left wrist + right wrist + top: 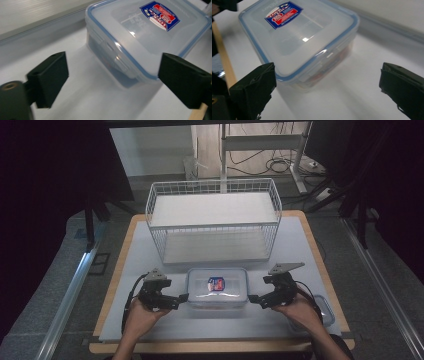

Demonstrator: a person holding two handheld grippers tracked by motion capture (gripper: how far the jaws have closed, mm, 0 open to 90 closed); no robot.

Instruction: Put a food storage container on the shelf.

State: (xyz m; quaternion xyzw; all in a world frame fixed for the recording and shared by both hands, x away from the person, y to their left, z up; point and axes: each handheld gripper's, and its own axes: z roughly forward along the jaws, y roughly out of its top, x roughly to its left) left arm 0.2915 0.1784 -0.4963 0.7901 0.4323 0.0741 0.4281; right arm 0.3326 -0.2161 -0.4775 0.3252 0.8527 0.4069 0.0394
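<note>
Clear plastic, with a blue-edged snap lid and a red and blue label on top: the lidded box stands flat on the pale mat covering the table, at the near middle, just in front of the white wire basket. The basket sits upright toward the far side of the mat, apart from the box.

Left tongs are held in the person's left hand, pointing inward at the box's left end. Their jaws stand wide apart, and in the left gripper view the tongs have one jaw low at the left and the other crossing the near corner of the lid; contact with the box cannot be confirmed.

Right tongs are held in the right hand, pointing at the box's right end, jaws likewise wide. In the right gripper view the tongs flank a corner of the box, grasping nothing.

A second clear lidded container lies at the table's near right edge, beside the right hand.
</note>
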